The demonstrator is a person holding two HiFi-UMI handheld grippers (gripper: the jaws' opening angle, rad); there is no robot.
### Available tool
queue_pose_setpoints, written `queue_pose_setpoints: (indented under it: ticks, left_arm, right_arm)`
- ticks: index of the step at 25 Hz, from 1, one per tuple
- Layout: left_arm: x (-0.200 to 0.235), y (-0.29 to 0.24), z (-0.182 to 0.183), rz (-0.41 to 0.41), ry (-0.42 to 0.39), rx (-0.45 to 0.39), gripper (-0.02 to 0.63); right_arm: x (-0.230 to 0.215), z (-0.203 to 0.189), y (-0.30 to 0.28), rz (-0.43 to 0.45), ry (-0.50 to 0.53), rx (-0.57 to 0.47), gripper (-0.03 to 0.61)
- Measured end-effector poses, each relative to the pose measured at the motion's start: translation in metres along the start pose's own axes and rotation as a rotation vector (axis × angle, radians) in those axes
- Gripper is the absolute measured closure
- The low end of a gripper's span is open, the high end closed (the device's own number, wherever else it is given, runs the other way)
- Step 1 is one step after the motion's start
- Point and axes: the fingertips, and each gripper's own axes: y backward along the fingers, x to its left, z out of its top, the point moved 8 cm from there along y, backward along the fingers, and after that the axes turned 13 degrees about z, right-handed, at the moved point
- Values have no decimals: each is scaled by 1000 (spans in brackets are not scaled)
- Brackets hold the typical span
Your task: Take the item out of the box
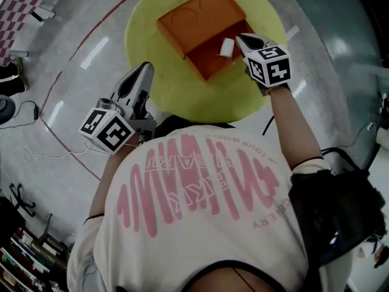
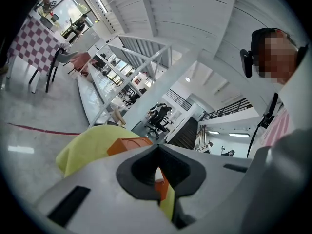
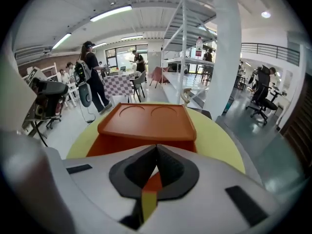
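An orange box (image 1: 214, 58) sits on the round yellow table (image 1: 146, 23), its lid (image 1: 197, 18) pushed back so the near part is uncovered. Inside lies a small white item (image 1: 227, 46). My right gripper (image 1: 239, 39) hangs over the box's open right end, jaws shut, tips right beside the white item; I cannot tell if they touch it. In the right gripper view the lid (image 3: 146, 123) fills the middle, beyond the shut gripper (image 3: 156, 149). My left gripper (image 1: 148, 68) is at the table's left edge, shut and empty. In its own view the gripper (image 2: 157, 152) faces the box (image 2: 127, 144).
A red line (image 1: 64, 72) curves across the grey floor round the table, and cables (image 1: 30, 111) trail at the left. A black bag (image 1: 337, 215) hangs at my right side. People stand by a checkered table (image 3: 117, 84) far behind the box.
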Motion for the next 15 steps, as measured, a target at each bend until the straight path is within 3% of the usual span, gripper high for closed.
queue_pose_setpoints:
  ticks: [3,9,15]
  left_arm:
    - [-6,14,8,13,10,0,607]
    - [15,13,-14,37,24,-2,607]
    - [24,24,-22,57,35,-20,607]
  right_arm:
    - [5,8,10,31,-1,61,573]
    - [-9,-9,-17,47,-20,179,572]
    - [-20,-16,-34,93,-214,223,570]
